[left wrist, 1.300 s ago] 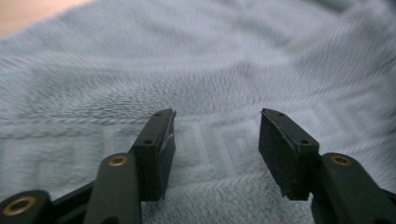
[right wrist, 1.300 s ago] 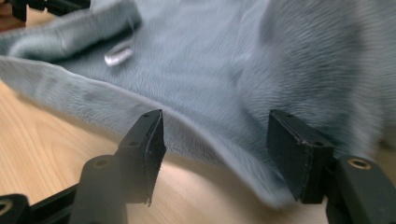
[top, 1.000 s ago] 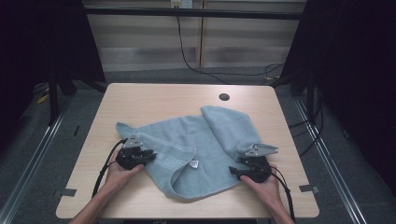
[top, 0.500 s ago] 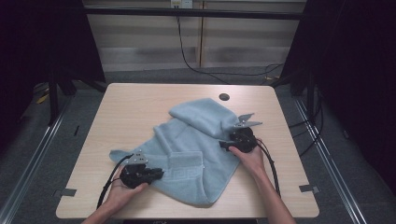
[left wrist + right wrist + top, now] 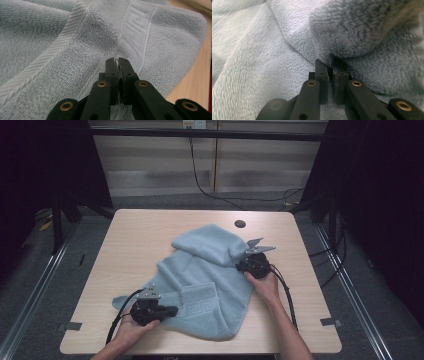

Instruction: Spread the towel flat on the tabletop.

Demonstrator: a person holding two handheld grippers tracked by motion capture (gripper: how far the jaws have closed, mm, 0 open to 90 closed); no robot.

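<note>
Both grippers pinching a pale blue towel (image 5: 200,285) crumpled across the table (image 5: 130,235).

Nearest, at the table's front left, the left gripper (image 5: 172,310) lies low and level, its jaws pressed together on the towel's near hem, just beside the woven key-pattern band (image 5: 133,27); a thin fold of cloth shows between the tips. Farther back and to the right, the right gripper (image 5: 239,266) has just been closing and now clamps a thick fold at the towel's right edge. Beyond it the towel bunches into a raised hump, short of the round hole (image 5: 240,224) near the far edge.
</note>
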